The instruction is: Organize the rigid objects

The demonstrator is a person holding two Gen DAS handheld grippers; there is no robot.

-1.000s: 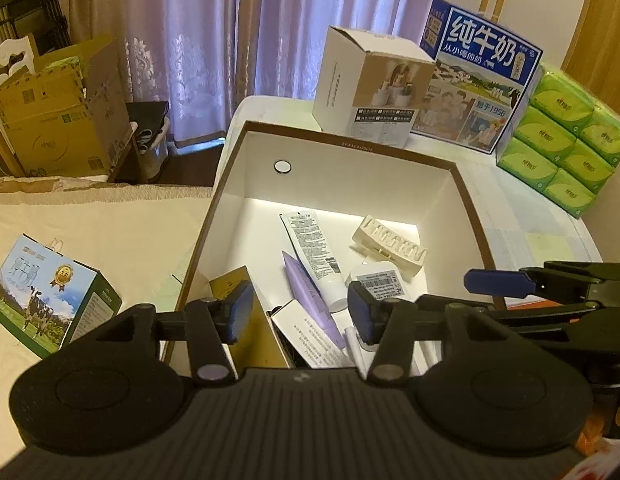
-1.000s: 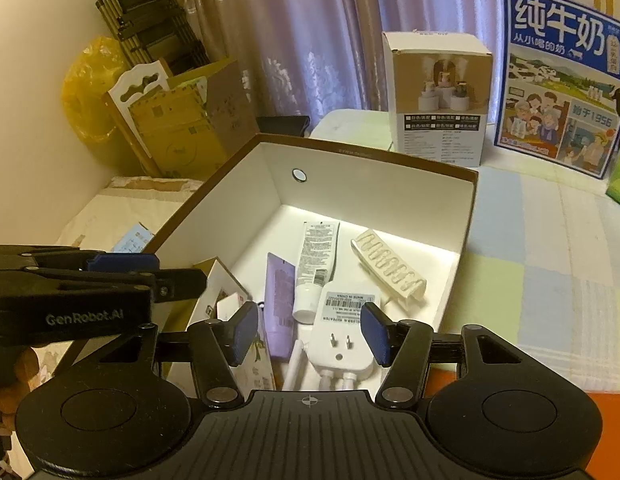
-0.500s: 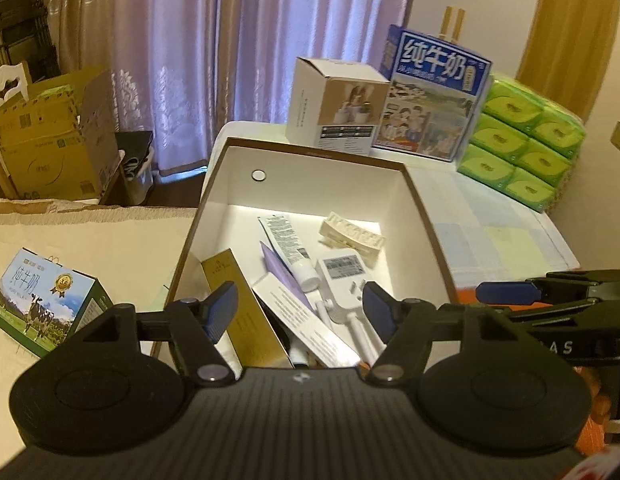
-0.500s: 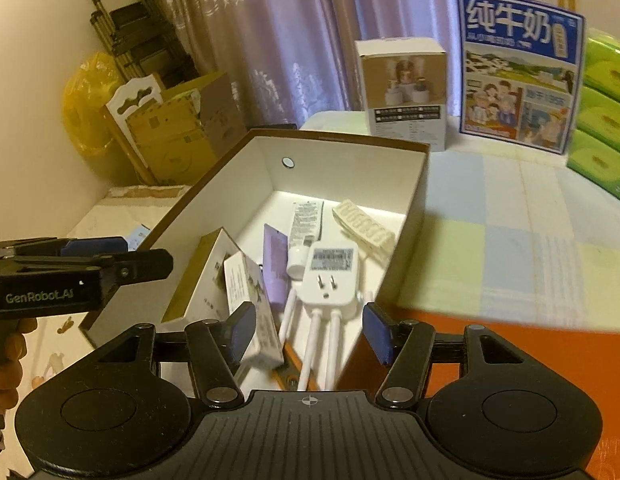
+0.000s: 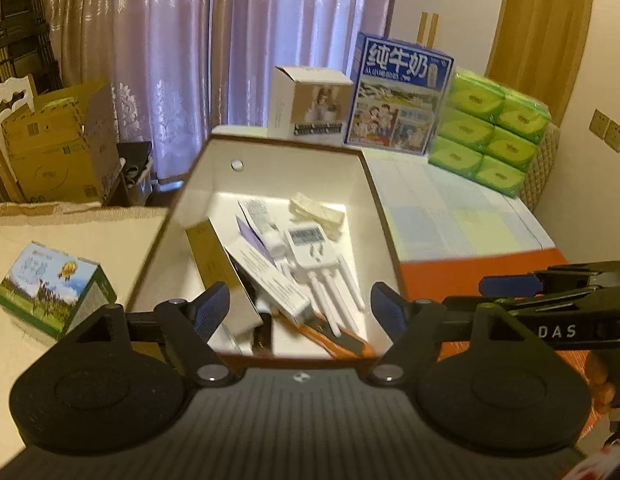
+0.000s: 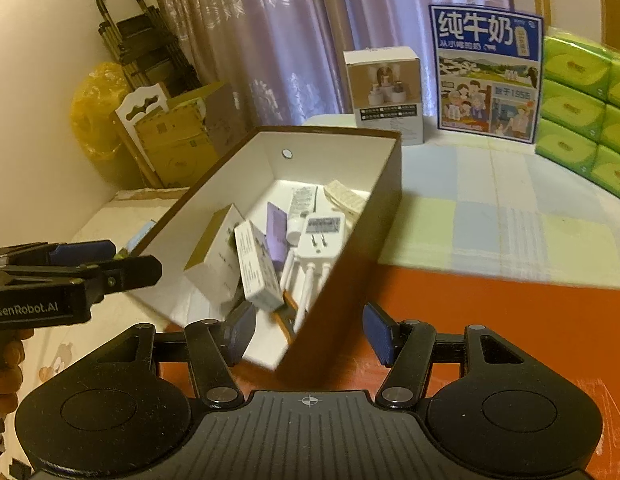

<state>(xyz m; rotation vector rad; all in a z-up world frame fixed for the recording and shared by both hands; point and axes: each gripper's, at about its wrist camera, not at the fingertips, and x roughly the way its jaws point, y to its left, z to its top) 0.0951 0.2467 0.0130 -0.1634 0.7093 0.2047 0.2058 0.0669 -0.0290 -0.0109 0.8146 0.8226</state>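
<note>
A brown box with white inner walls (image 5: 374,204) stands open ahead of both grippers. Inside lie a white plug-in device with antennas (image 5: 310,244), a white tube (image 5: 260,216), a purple tube (image 5: 250,236), a gold carton (image 5: 212,256), a white carton (image 5: 270,284), a cream ridged piece (image 5: 318,212) and an orange-handled tool (image 5: 330,334). My left gripper (image 5: 299,308) hovers short of the box's near edge; its jaws are opening with nothing held between them. My right gripper (image 6: 309,332) is open and empty before the box's near right corner (image 6: 294,356).
At the back stand a blue milk carton case (image 5: 402,100), a white product box (image 5: 310,104) and stacked green tissue packs (image 5: 490,136). A small green milk box (image 5: 50,288) lies left of the brown box. An orange mat (image 6: 490,320) covers the near table.
Both grippers have drawn back from the box, so its near edge and more contents now show. The left jaws have spread wider. The right jaws look unchanged.
</note>
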